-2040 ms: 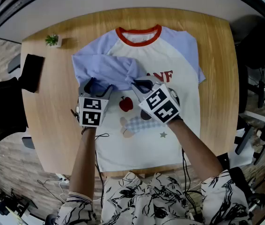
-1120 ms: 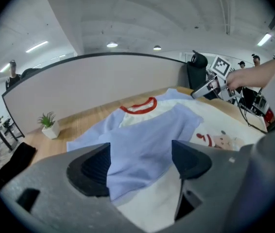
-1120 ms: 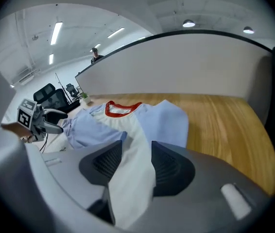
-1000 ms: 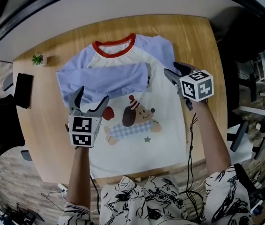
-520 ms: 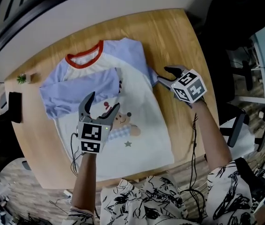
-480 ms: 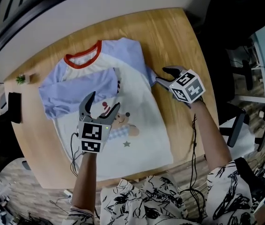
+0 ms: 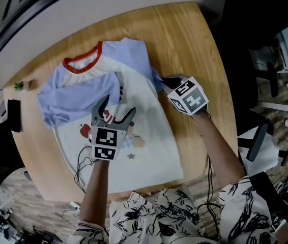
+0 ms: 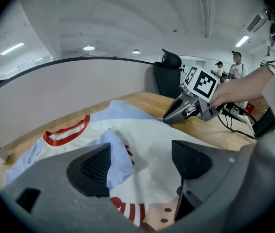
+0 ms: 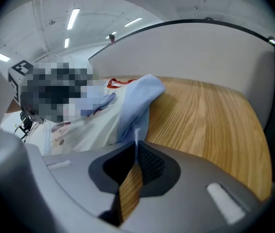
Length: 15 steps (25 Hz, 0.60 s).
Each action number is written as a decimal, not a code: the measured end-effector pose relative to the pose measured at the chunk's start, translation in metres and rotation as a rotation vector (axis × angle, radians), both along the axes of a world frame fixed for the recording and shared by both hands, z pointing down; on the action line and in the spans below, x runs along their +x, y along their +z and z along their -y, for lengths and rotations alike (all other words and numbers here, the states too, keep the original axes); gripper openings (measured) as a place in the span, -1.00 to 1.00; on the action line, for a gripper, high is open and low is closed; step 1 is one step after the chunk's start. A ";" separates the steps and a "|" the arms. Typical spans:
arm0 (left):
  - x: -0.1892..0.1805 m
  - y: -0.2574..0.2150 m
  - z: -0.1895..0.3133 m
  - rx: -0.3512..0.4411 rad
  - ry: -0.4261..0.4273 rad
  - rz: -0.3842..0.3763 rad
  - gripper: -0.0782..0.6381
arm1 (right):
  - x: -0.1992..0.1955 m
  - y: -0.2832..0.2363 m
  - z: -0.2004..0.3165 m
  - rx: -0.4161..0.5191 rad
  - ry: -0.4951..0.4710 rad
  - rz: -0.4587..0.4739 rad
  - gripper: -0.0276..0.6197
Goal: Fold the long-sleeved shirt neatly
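- On the wooden desk [image 7: 195, 39], the head view shows your long-sleeved shirt [image 7: 149, 131] lying flat, with its red collar [image 7: 83, 60] toward the far edge and its hem near the near edge. One blue sleeve [image 7: 78, 98] is folded across the chest.
- Bare wood runs along the desk's right edge and into the far right corner. A small plant [image 7: 19, 86] and a dark flat object [image 7: 14, 115] sit by the left edge.
- Your left gripper [image 7: 114, 105] hovers over the shirt's printed front. Your right gripper [image 7: 163, 80] is at the shirt's right-hand side, below the shoulder.
- From the left gripper view, your left claw is released, its jaws wide apart with only the shirt below them. A grey partition [image 8: 79, 86] rises behind the far edge, and a black chair [image 8: 169, 76] stands past the desk's corner.
- From the right gripper view, the jaws have just been closing and are clenched on the edge of the unfolded sleeve [image 9: 140, 106]. Open wood stretches to their right, up to the partition.
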State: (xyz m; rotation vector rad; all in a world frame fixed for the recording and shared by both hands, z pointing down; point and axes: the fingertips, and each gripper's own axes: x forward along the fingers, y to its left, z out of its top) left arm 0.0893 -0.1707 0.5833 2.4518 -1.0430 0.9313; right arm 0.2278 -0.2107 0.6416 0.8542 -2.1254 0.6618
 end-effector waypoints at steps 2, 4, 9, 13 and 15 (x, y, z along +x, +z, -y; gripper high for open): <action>0.001 0.009 0.000 -0.023 0.002 0.011 0.34 | 0.001 -0.002 0.001 0.009 -0.017 -0.012 -0.82; -0.002 0.020 0.000 -0.049 -0.012 0.020 0.33 | 0.008 -0.006 0.003 0.019 -0.021 -0.025 -0.83; -0.008 0.040 0.000 -0.089 -0.008 0.065 0.33 | 0.052 -0.022 0.021 0.037 0.023 -0.057 -0.83; -0.011 0.047 0.001 -0.106 -0.015 0.083 0.33 | 0.095 -0.035 0.039 0.056 0.035 -0.124 -0.83; -0.012 0.049 0.000 -0.110 -0.017 0.089 0.33 | 0.117 -0.042 0.046 0.064 0.030 -0.160 -0.83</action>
